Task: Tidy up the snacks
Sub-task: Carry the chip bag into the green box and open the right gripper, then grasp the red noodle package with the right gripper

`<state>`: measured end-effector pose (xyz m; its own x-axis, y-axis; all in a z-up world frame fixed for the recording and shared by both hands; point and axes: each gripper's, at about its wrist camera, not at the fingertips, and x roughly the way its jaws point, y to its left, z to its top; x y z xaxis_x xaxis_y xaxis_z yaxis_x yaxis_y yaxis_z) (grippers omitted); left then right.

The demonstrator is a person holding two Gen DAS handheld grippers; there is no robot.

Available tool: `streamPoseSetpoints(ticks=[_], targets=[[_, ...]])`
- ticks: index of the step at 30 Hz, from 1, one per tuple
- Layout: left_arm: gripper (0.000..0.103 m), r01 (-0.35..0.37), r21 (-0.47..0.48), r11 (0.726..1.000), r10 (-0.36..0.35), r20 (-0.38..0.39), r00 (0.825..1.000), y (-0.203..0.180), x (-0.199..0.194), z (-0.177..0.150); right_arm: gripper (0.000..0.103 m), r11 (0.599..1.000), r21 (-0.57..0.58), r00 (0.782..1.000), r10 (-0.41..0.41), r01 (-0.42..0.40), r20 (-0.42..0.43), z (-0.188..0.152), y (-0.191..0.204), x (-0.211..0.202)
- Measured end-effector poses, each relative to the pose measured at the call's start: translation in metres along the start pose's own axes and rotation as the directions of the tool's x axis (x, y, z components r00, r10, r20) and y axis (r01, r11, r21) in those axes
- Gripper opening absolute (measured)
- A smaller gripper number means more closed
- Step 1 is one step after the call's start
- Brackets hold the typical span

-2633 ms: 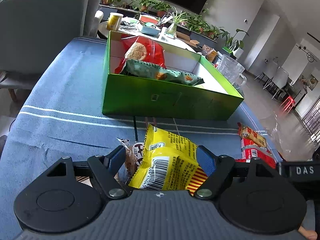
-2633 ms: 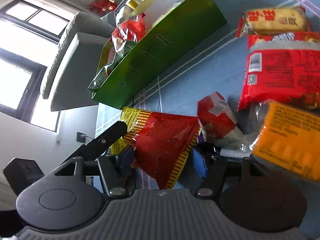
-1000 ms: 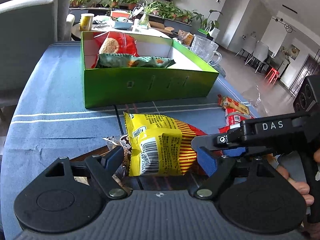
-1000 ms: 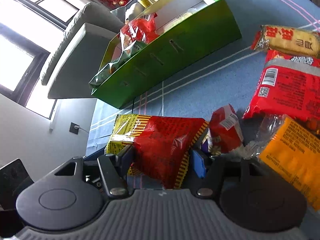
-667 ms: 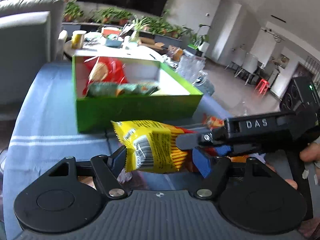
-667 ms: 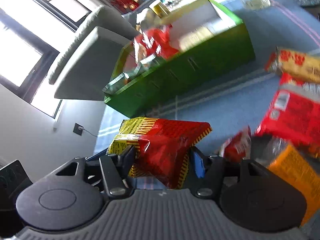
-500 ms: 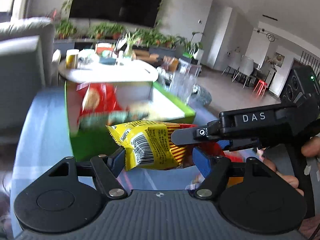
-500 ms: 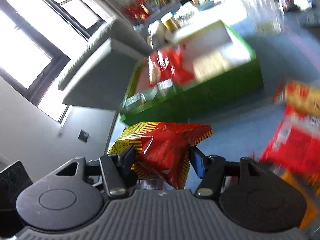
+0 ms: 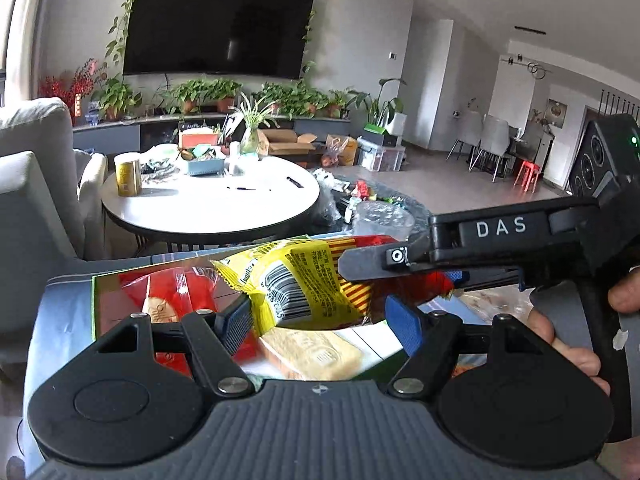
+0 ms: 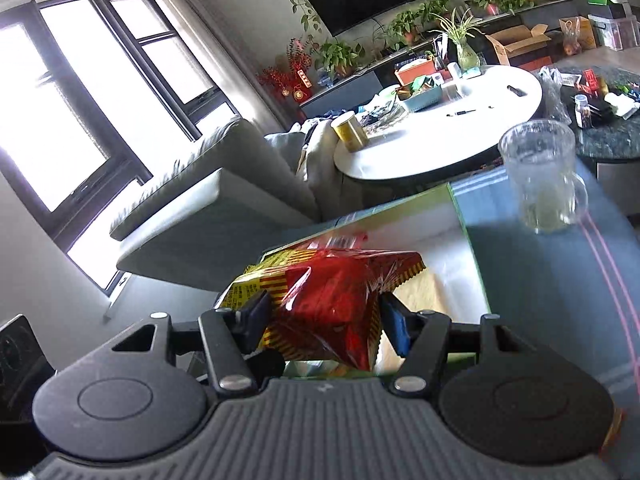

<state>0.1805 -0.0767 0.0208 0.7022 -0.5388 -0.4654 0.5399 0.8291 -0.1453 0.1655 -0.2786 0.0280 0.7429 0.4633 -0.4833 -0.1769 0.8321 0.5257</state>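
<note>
Both grippers hold one yellow-and-red snack bag (image 9: 304,280) in the air over the green box (image 9: 94,304). My left gripper (image 9: 320,320) is shut on its yellow barcode end. My right gripper (image 10: 324,320) is shut on its red end (image 10: 332,300); that gripper also shows in the left wrist view (image 9: 400,258), crossing in from the right. In the box below lie a red snack bag (image 9: 168,296) and a pale wafer pack (image 9: 312,352). The box's white inside (image 10: 420,224) shows in the right wrist view.
A glass mug (image 10: 540,176) stands on the blue tablecloth (image 10: 540,280) right of the box. A grey chair (image 10: 216,208) stands behind the box on the left. A round white table (image 9: 208,204) with clutter lies beyond.
Both grippers lifted the yellow-and-red bag off the tablecloth and carried it forward over the green box. The loose snacks on the cloth have dropped out of view.
</note>
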Motion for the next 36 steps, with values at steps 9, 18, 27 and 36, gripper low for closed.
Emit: streamPoseSetpoints(ticks=[9,18,27,36], targets=[[0.068,-0.035,-0.003,0.999,0.035,-0.064,0.997,0.025,0.059,0.005,0.077,1.000,0.015,0.999,-0.003,0.004,-0.032,0.020,-0.030,0.046],[0.069,-0.114,-0.045,0.992,0.108,-0.105,0.989,0.055,0.075,-0.002,0.078,0.995,0.001,0.995,-0.098,0.098,0.001,0.024,-0.051,0.063],[0.069,-0.118,-0.089,0.989,0.113,-0.058,0.992,0.048,0.042,-0.005,0.078,0.996,0.035,0.996,-0.087,0.087,0.013,0.014,-0.054,0.020],[0.071,-0.064,-0.071,0.995,0.061,-0.044,0.997,0.010,0.006,-0.020,0.078,0.992,-0.012,0.992,-0.123,0.123,-0.001,-0.012,-0.048,-0.033]])
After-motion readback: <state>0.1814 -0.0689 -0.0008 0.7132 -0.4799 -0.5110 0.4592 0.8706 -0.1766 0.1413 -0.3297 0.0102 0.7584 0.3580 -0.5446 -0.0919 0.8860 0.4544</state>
